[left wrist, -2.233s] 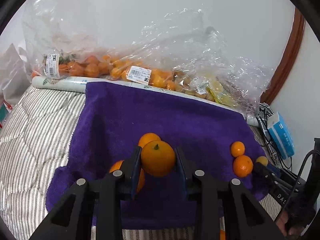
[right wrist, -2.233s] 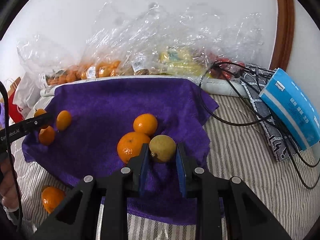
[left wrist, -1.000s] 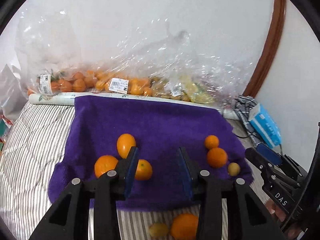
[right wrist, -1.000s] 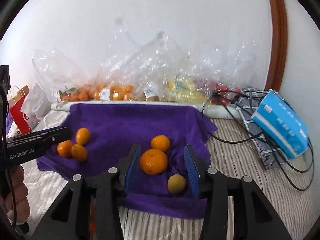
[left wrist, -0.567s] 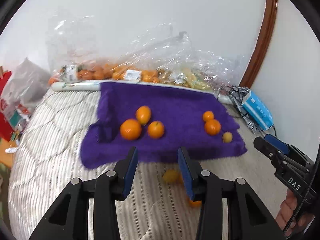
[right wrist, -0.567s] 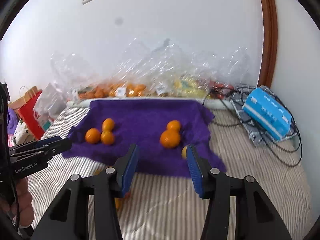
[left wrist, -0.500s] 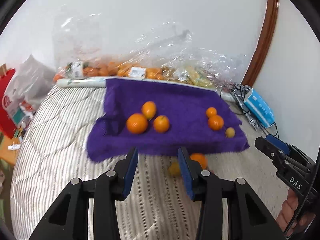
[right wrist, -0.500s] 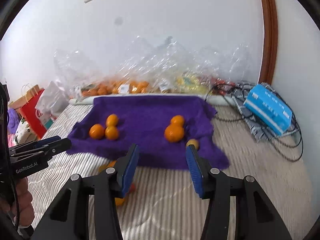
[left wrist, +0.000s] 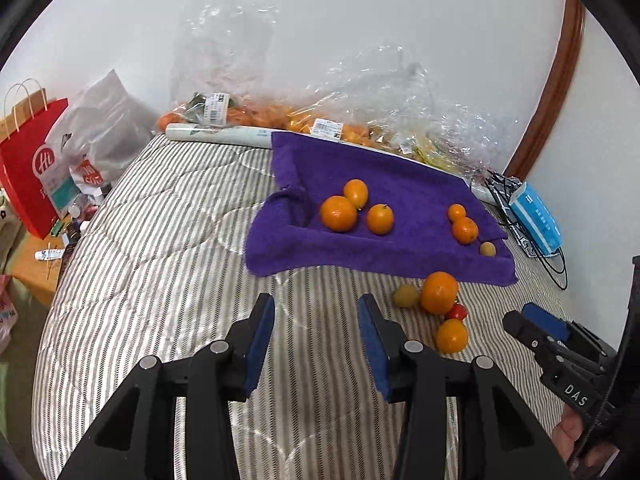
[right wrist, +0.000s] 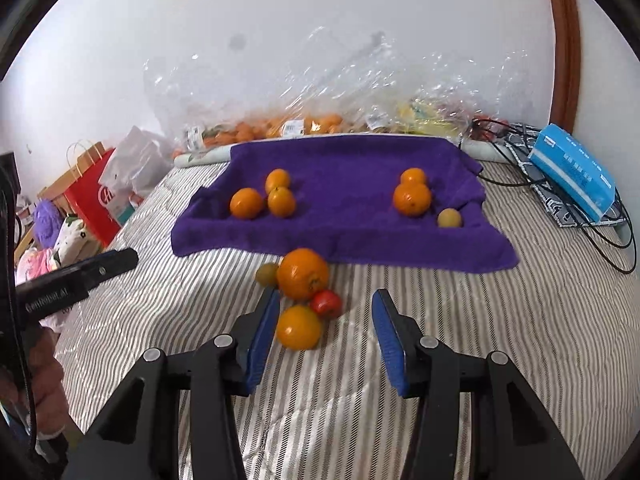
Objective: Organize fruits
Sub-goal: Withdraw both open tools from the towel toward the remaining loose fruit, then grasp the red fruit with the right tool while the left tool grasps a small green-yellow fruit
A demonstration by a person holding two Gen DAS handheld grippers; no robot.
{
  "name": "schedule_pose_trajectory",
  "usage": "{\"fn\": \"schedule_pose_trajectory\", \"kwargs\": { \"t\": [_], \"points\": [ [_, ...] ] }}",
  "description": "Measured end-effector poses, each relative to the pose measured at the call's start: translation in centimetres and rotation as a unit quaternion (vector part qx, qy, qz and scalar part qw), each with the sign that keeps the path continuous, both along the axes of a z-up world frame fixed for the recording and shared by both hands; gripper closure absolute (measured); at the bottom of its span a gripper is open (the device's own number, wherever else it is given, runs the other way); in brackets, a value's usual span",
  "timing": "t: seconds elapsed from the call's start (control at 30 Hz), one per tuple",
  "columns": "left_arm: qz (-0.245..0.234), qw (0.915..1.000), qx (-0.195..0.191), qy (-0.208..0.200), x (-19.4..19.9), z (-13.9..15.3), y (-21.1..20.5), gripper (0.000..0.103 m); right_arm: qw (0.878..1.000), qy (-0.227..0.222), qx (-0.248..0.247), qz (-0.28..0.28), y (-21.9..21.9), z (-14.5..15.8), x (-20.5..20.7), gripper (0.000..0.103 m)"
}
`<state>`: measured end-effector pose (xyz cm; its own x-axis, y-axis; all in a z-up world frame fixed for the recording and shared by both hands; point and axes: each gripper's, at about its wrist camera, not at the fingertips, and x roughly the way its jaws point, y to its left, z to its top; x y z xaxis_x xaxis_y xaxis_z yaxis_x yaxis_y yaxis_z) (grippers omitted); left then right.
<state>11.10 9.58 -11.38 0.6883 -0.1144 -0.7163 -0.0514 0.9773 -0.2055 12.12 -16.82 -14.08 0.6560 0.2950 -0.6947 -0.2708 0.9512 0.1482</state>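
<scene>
A purple towel (left wrist: 400,176) (right wrist: 352,160) lies on the striped bed. On it sit three oranges at the left (left wrist: 338,213) (right wrist: 246,203) and, at the right, two oranges (left wrist: 465,230) (right wrist: 412,199) with a small yellow-green fruit (left wrist: 487,248) (right wrist: 449,218). In front of the towel lie a big orange (left wrist: 439,292) (right wrist: 302,274), a smaller orange (left wrist: 452,336) (right wrist: 299,327), a red tomato (left wrist: 457,311) (right wrist: 326,303) and a yellow-green fruit (left wrist: 406,295) (right wrist: 267,274). My left gripper (left wrist: 316,340) is open and empty over the bed. My right gripper (right wrist: 326,336) is open and empty, just behind the smaller orange.
Clear plastic bags of fruit (left wrist: 320,120) (right wrist: 320,120) line the wall behind the towel. A blue box (left wrist: 538,216) (right wrist: 572,172) and black cables (right wrist: 600,236) lie at the right. A red paper bag (left wrist: 28,160) (right wrist: 92,200) stands off the bed's left side.
Both grippers have let go of their fruit on the towel, opened and drawn back. The loose fruits in front of the towel have come into view.
</scene>
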Motion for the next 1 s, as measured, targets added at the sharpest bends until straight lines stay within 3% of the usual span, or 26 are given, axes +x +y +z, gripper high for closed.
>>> {"fn": "schedule_pose_trajectory", "kwargs": {
  "t": [0.23, 0.67, 1.0],
  "points": [
    [0.007, 0.9998, -0.017, 0.005, -0.2, -0.7, 1.4, 0.062, 1.000, 0.010, -0.016, -0.010, 0.5, -1.3, 0.8, 0.067],
    [-0.015, 0.9993, -0.028, 0.020, 1.5, -2.4, 0.6, 0.062, 0.998, 0.044, -0.038, -0.008, 0.9, -4.4, 3.8, 0.068],
    [-0.007, 0.9991, -0.028, 0.030, 2.0, -2.9, 0.5, 0.062, 0.998, 0.049, -0.044, 0.024, 2.1, -5.3, 4.3, 0.068]
  ]
}}
